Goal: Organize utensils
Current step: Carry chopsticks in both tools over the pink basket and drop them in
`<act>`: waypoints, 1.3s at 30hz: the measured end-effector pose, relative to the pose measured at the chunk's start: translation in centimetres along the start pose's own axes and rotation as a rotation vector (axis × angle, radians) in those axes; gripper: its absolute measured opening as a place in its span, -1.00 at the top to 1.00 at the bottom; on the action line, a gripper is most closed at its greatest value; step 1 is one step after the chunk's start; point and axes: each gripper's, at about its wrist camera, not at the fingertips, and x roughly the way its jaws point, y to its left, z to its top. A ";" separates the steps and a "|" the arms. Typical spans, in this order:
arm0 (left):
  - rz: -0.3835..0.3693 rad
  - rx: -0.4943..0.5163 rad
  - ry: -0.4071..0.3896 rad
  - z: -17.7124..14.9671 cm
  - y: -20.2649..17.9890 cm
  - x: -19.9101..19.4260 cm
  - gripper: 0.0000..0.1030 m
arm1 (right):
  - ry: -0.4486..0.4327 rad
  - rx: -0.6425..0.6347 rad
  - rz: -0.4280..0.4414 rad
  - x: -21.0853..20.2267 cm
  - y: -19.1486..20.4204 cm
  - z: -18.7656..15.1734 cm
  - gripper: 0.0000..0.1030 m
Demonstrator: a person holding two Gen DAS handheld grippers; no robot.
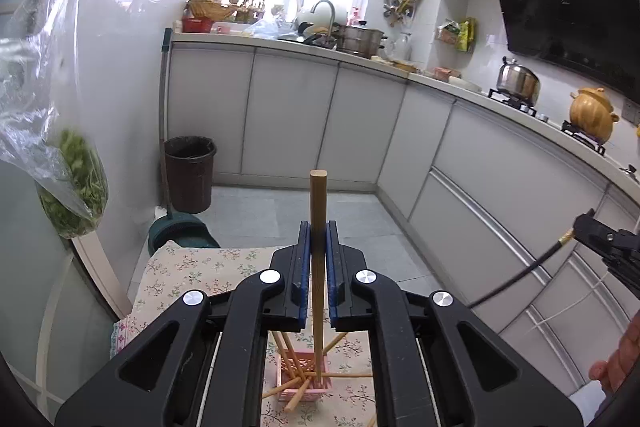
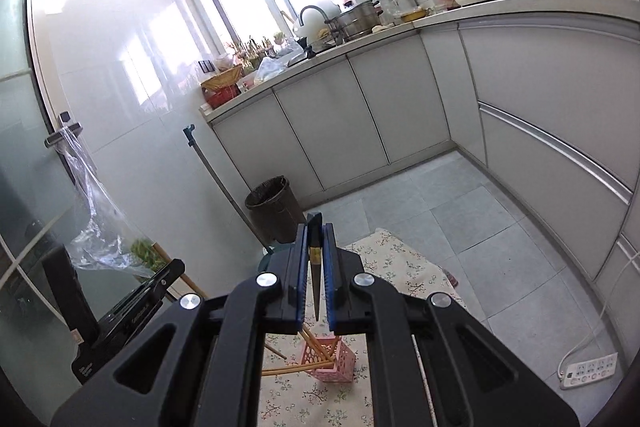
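Both grippers hang above the pink basket (image 1: pixel 305 375), which stands on the floral-cloth table (image 1: pixel 192 271) and already holds several wooden chopsticks (image 1: pixel 292 371) leaning out at mixed angles. L gripper (image 1: pixel 319 267): fingers (image 1: pixel 305 267) closed on a light wooden chopstick (image 1: pixel 318 227), held approx. vertical, thick end up, thin tip at or just inside the basket opening; contact w/ the bottom cannot be told. Judgement: the upright hold lines the stick w/ the opening so it drops in w/o snagging the leaning ones. R gripper (image 2: pixel 316 267): fingers (image 2: pixel 329 267) nearly shut, clamping a dark chopstick (image 2: pixel 315 279) w/ a gold band; its point hangs clear, well above the basket (image 2: pixel 330 361), i.e. next in line. Insert not yet done for either stick.
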 end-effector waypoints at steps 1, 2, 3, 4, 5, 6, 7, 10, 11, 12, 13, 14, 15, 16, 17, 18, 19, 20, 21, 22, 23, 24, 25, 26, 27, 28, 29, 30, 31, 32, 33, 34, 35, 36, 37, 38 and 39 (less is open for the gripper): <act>0.012 0.001 0.002 -0.3 0.1 0.5 0.87 | 0.004 -0.001 -0.002 0.2 -0.1 -0.2 0.86; 0.023 -0.001 0.007 -0.6 0.1 1.1 0.87 | 0.010 -0.003 -0.003 0.5 -0.2 -0.3 0.86; 0.030 -0.011 0.020 -1.2 0.2 2.0 0.87 | 0.015 -0.003 -0.004 0.7 -0.3 -0.4 0.86; 0.034 -0.018 0.030 -1.5 0.3 2.6 0.87 | 0.019 -0.002 -0.005 0.9 -0.4 -0.5 0.86; 0.054 -0.024 0.035 -2.2 0.4 3.4 0.87 | 0.022 -0.003 -0.005 1.1 -0.3 -0.6 0.86; 0.071 -0.024 0.035 -3.0 0.5 4.2 0.86 | 0.027 -0.005 -0.007 1.3 -0.4 -0.7 0.86; 0.077 -0.025 0.044 -3.7 0.6 4.9 0.85 | 0.029 -0.007 -0.009 1.4 -0.4 -0.9 0.86; 0.117 -0.005 0.069 -5.8 0.7 6.6 0.64 | 0.038 -0.006 -0.010 1.8 -0.4 -1.1 0.86; 0.109 -0.005 0.071 -6.3 0.8 6.7 0.45 | 0.041 -0.004 -0.008 1.9 -0.4 -1.1 0.86; 0.106 -0.011 0.070 -6.6 0.9 6.7 0.43 | 0.042 -0.003 -0.007 1.9 -0.4 -1.1 0.86; 0.106 -0.020 0.062 -6.8 1.2 6.4 0.43 | 0.042 -0.003 -0.006 1.9 -0.4 -1.2 0.86; 0.109 -0.029 0.056 -6.8 1.4 6.0 0.43 | 0.041 -0.004 -0.006 1.9 -0.3 -1.2 0.86; 0.115 -0.042 0.049 -6.6 1.8 5.4 0.43 | 0.041 -0.007 -0.005 1.9 -0.2 -1.2 0.86; 0.118 -0.049 0.043 -6.4 1.9 5.0 0.43 | 0.041 -0.007 -0.005 1.9 -0.2 -1.3 0.86; 0.119 -0.058 0.035 -6.2 2.1 4.3 0.43 | 0.043 -0.008 -0.004 1.9 -0.1 -1.3 0.86; 0.117 -0.063 0.029 -6.0 2.0 3.9 0.43 | 0.044 -0.008 -0.002 1.9 0.0 -1.3 0.86; 0.119 -0.069 0.019 -5.8 2.1 3.0 0.43 | 0.045 -0.008 -0.001 1.9 0.1 -1.4 0.86; 0.129 -0.074 0.007 -5.7 2.3 2.1 0.43 | 0.046 -0.009 0.002 1.9 0.3 -1.4 0.86; 0.138 -0.086 -0.005 -5.7 2.5 1.2 0.43 | 0.048 -0.010 0.003 2.0 0.5 -1.5 0.86; 0.143 -0.101 -0.013 -5.8 2.8 0.3 0.42 | 0.049 -0.012 0.005 2.0 0.5 -1.5 0.86; 0.150 -0.119 -0.020 -5.9 3.2 -0.5 0.37 | 0.051 -0.016 0.006 2.1 0.7 -1.6 0.86; 0.162 -0.148 -0.032 -6.2 3.7 -1.5 0.34 | 0.057 -0.021 0.007 2.5 1.0 -1.8 0.86; 0.171 -0.163 -0.042 -6.5 4.0 -2.2 0.27 | 0.062 -0.024 0.008 2.7 1.1 -2.0 0.86; 0.181 -0.173 -0.051 -6.8 4.4 -2.9 0.26 | 0.068 -0.029 0.009 3.0 1.4 -2.2 0.86; 0.202 -0.185 -0.067 -7.3 5.1 -3.7 0.26 | 0.076 -0.039 0.007 3.6 1.7 -2.6 0.86; 0.217 -0.191 -0.073 -7.6 5.6 -4.1 0.25 | 0.083 -0.049 0.004 4.4 2.1 -3.0 0.86; 0.229 -0.194 -0.072 -7.9 6.1 -4.4 0.25 | 0.087 -0.058 0.003 5.0 2.4 -3.4 0.86; 0.238 -0.196 -0.064 -8.0 6.7 -4.5 0.25 | 0.091 -0.074 -0.004 6.0 2.8 -4.0 0.86; 0.241 -0.200 -0.061 -8.0 7.1 -4.5 0.25 | 0.091 -0.087 -0.013 6.9 3.1 -4.6 0.86; 0.244 -0.212 -0.059 -8.1 7.8 -4.5 0.25 | 0.088 -0.096 -0.024 7.5 3.3 -5.1 0.86; 0.245 -0.222 -0.054 -8.2 8.3 -4.5 0.25 | 0.081 -0.110 -0.032 8.7 3.6 -6.0 0.86; 0.246 -0.228 -0.047 -8.3 8.8 -4.4 0.25 | 0.079 -0.119 -0.038 9.5 3.7 -6.6 0.86; 0.247 -0.231 -0.041 -8.4 9.2 -4.4 0.25 | 0.079 -0.125 -0.048 10.5 3.8 -7.4 0.86; 0.250 -0.234 -0.035 -8.5 9.5 -4.2 0.25 | 0.088 -0.125 -0.047 11.6 3.8 -8.2 0.86; 0.253 -0.234 -0.024 -8.6 9.8 -4.0 0.25 | 0.096 -0.124 -0.044 12.3 3.8 -8.8 0.86; 0.255 -0.233 -0.017 -8.7 10.0 -3.8 0.25 | 0.108 -0.123 -0.043 13.4 3.7 -9.5 0.86; 0.259 -0.230 -0.012 -8.8 10.0 -3.6 0.25 | 0.122 -0.121 -0.034 14.3 3.7 -10.2 0.86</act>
